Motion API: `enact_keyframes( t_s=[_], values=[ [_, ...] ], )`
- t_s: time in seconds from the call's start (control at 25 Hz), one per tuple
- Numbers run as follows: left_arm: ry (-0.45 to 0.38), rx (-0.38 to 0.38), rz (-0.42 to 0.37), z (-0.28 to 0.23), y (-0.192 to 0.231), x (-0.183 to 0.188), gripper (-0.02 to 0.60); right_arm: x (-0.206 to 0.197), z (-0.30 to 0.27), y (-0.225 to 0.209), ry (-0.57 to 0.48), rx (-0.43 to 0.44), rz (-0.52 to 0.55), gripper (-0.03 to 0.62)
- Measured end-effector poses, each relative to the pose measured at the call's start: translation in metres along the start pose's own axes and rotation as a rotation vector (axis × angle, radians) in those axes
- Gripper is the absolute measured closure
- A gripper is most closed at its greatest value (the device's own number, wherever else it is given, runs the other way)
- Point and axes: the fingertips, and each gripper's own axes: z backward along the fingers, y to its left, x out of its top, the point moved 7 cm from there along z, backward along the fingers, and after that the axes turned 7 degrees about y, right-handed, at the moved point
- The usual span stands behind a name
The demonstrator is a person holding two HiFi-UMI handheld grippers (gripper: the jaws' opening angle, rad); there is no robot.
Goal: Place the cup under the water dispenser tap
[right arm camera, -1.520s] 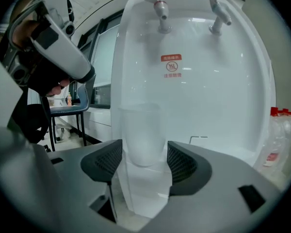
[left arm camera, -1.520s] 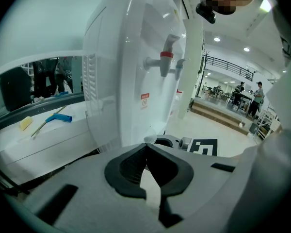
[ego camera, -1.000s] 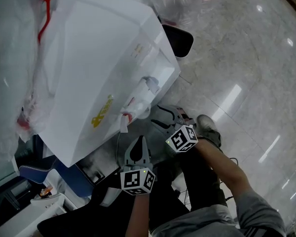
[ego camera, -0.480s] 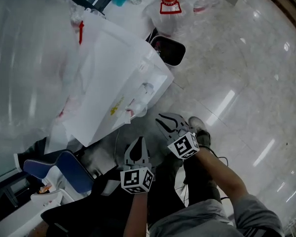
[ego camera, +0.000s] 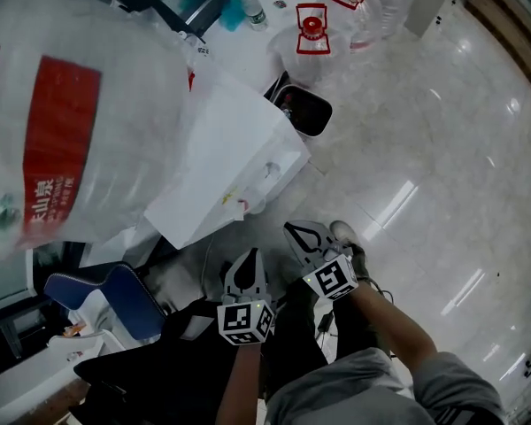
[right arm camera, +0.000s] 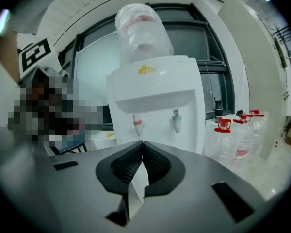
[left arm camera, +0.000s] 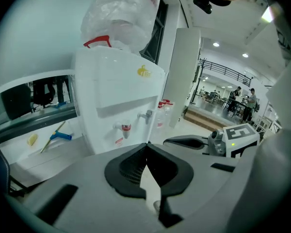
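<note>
The cup [ego camera: 255, 204] is a small pale shape at the water dispenser [ego camera: 234, 149] base, under its taps [right arm camera: 137, 125]; detail unclear. At its 5 o'clock, apart: right gripper [ego camera: 294, 231], jaws just closed, nothing between. At 6 o'clock: left gripper [ego camera: 250, 255], closed, empty. Water jugs [ego camera: 311, 35] at 12 o'clock.

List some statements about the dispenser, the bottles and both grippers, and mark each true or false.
1. A large water bottle sits upside down on the white dispenser. True.
2. The dispenser has a single tap. False: it has two, a red tap and a blue-grey tap.
3. The right gripper holds a cup. False: its jaws have just been closing and now meet with nothing between them.
4. The left gripper is shut and empty. True.
5. Red-capped bottles stand on the floor beside the dispenser. True.
</note>
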Motion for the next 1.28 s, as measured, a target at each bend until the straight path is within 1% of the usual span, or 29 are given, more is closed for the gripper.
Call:
enact_keyframes(
  t_s=[0.16,0.36,0.56,0.68,0.84,1.04,1.28],
  values=[
    [-0.024,-0.003,0.01,0.014,-0.008,0.015,0.571,0.031,0.025,0.002,-0.012,0.015,0.0,0.583],
    [-0.081,-0.019,0.027,0.032,-0.023,0.043,0.571,0.077,0.053,-0.003,-0.048,0.022,0.043,0.583],
    [-0.167,-0.027,0.016,0.063,-0.034,0.069,0.571,0.121,0.082,0.007,-0.098,0.018,0.046,0.583],
    [-0.193,-0.022,0.016,0.08,-0.039,0.081,0.571,0.143,0.093,0.014,-0.107,0.03,0.071,0.583],
    [-0.23,-0.015,0.025,0.1,-0.042,0.095,0.571,0.164,0.104,0.021,-0.117,0.051,0.076,0.583],
    [-0.3,-0.023,-0.009,0.133,-0.044,0.122,0.571,0.197,0.126,0.038,-0.166,0.066,0.061,0.583],
    [-0.404,-0.031,-0.071,0.173,-0.052,0.158,0.571,0.235,0.151,0.051,-0.225,0.05,0.072,0.583]
  ],
)
